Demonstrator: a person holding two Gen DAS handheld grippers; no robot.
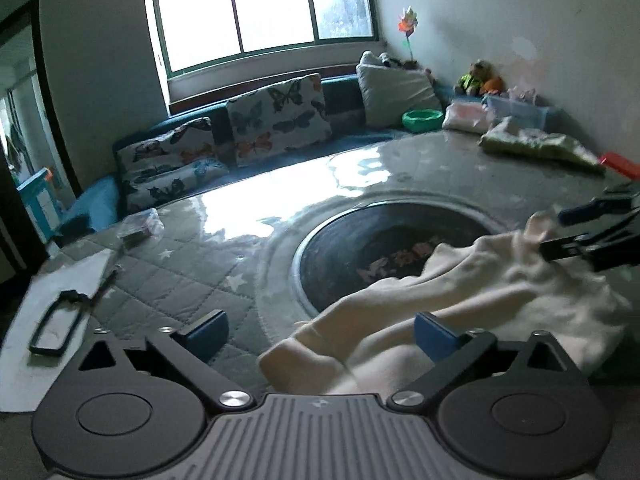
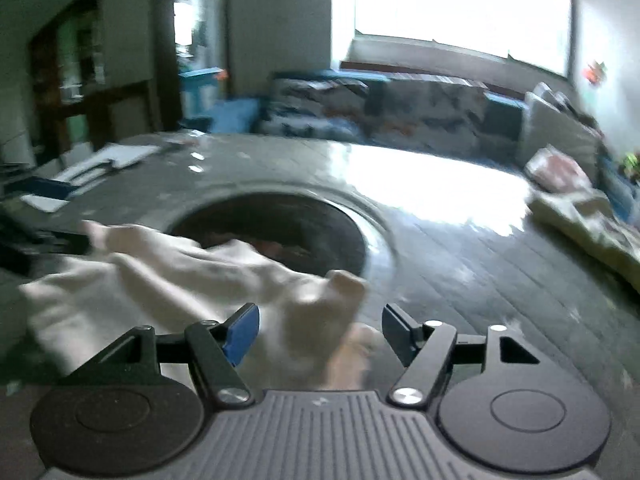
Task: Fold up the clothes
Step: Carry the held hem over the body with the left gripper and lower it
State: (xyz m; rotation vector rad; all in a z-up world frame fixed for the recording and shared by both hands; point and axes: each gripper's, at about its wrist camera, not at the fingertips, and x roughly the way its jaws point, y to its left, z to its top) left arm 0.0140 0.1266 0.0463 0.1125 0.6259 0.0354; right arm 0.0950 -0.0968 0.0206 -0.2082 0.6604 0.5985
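Observation:
A cream-white garment [image 1: 460, 300] lies crumpled on the round table, partly over the dark central disc [image 1: 360, 240]. My left gripper [image 1: 320, 336] is open, its jaws either side of the garment's near fold. In the right wrist view the same garment [image 2: 160, 280] spreads left, and my right gripper [image 2: 318, 336] is open with a raised bunch of cloth between its jaws. The right gripper also shows in the left wrist view [image 1: 576, 232] at the garment's far edge. The right view is blurred.
The table [image 1: 192, 264] has a quilted grey cover under glossy plastic. White paper and a black frame [image 1: 56, 324] lie at its left edge. Folded pale clothes [image 1: 536, 144] and a red object [image 1: 620, 164] sit far right. A sofa with butterfly cushions [image 1: 280, 116] stands behind.

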